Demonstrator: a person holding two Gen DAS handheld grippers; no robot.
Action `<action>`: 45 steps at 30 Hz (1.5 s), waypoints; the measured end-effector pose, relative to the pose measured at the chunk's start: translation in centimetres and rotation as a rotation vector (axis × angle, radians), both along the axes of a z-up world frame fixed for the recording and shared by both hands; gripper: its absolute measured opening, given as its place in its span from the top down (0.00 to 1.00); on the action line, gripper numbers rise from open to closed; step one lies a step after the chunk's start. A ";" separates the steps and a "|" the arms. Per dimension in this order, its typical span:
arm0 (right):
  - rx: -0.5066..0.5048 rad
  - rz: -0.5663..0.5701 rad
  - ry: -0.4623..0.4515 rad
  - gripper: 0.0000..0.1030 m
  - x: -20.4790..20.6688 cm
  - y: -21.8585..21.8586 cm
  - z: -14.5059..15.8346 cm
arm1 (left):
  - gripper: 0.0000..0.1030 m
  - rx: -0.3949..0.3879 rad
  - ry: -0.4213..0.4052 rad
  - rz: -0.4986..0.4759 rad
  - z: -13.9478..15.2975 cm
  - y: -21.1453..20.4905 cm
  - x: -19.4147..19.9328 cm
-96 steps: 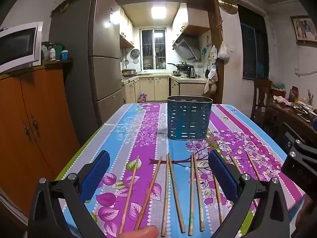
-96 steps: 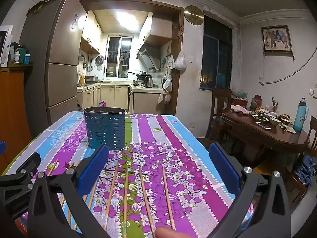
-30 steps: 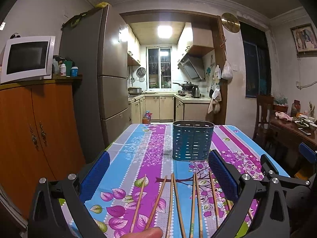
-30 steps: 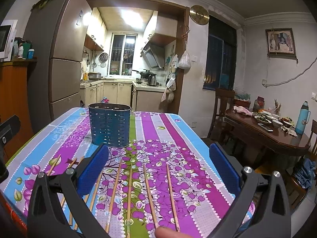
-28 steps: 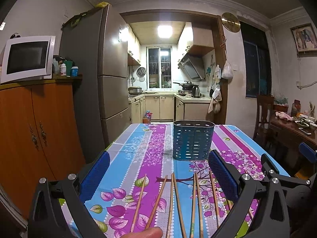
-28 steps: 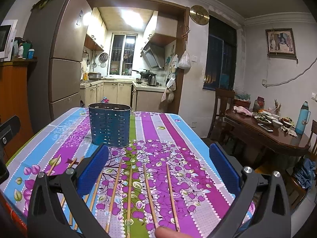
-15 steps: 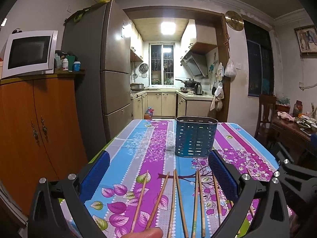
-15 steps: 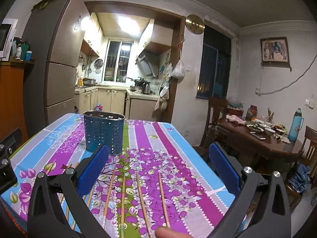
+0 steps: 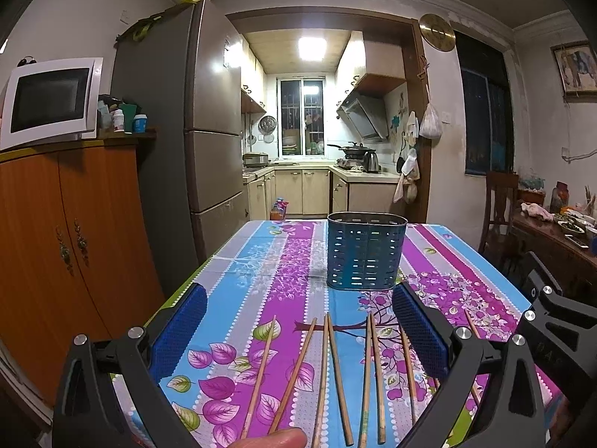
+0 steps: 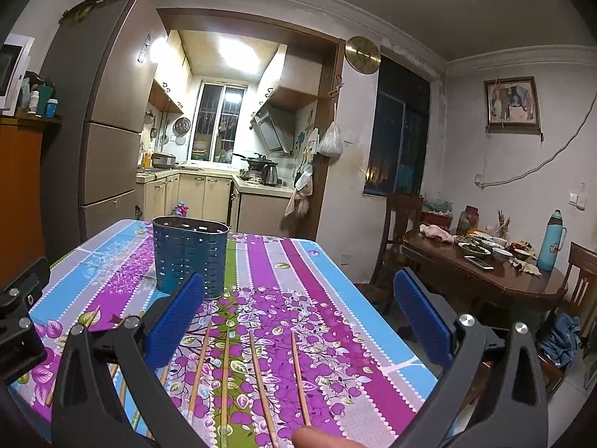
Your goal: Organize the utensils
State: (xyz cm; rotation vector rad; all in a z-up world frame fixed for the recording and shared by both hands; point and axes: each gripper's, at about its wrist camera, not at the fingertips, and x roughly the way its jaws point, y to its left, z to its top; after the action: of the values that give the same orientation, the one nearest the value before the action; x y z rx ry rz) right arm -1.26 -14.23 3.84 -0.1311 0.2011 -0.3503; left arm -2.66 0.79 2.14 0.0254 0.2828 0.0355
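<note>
- Left wrist view showed the left claw (image 9: 298, 330) held above the near end of the tabletop (image 9: 238, 280), its blue pads spread wide with nothing between them.
- Wooden chopsticks (image 9: 335, 369) lay loose on the flowered cloth under that claw, side by side and pointing roughly toward the far end; a couple crossed or touched near their tips.
- A blue perforated utensil holder (image 9: 366, 255) stood upright farther along the tabletop, well apart from the chopsticks; whether it held anything could not be told.
- Part of the right claw's black frame showed at the right edge of this view.
- Right wrist view showed the right claw (image 10: 298, 311) likewise spread wide and gripping nothing, hovering over the right-hand chopsticks (image 10: 257, 377).
- From this side the utensil holder (image 10: 190, 255) sat beyond the claw's left pad.
- A fingertip (image 10: 317, 438) showed at the bottom edge of the right wrist view.
</note>
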 end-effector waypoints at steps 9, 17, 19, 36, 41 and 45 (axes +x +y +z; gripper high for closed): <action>-0.007 0.007 0.007 0.05 0.0 0.2 -0.2 | 0.03 0.008 0.014 0.000 -0.3 -0.1 0.4; -0.007 0.009 0.007 0.05 0.0 0.3 -0.2 | 0.03 0.010 0.018 0.000 -0.5 -0.1 0.4; -0.009 0.009 0.009 0.05 0.0 0.4 -0.3 | 0.03 0.011 0.019 0.000 -0.6 0.0 0.4; 0.054 0.029 0.056 0.05 1.0 -0.2 -0.6 | 0.03 0.009 0.141 0.012 -1.8 0.6 2.0; 0.061 0.041 0.065 0.05 0.8 -0.1 -0.6 | 0.03 0.041 0.151 0.017 -2.1 0.1 1.9; 0.050 0.034 0.063 0.05 0.5 0.2 -0.5 | 0.03 0.043 0.154 0.010 -2.2 -0.1 1.6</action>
State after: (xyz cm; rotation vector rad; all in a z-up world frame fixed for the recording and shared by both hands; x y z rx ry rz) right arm -0.76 -14.05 3.38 -0.0965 0.2694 -0.3070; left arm -1.07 0.72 -0.09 0.0695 0.4357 0.0495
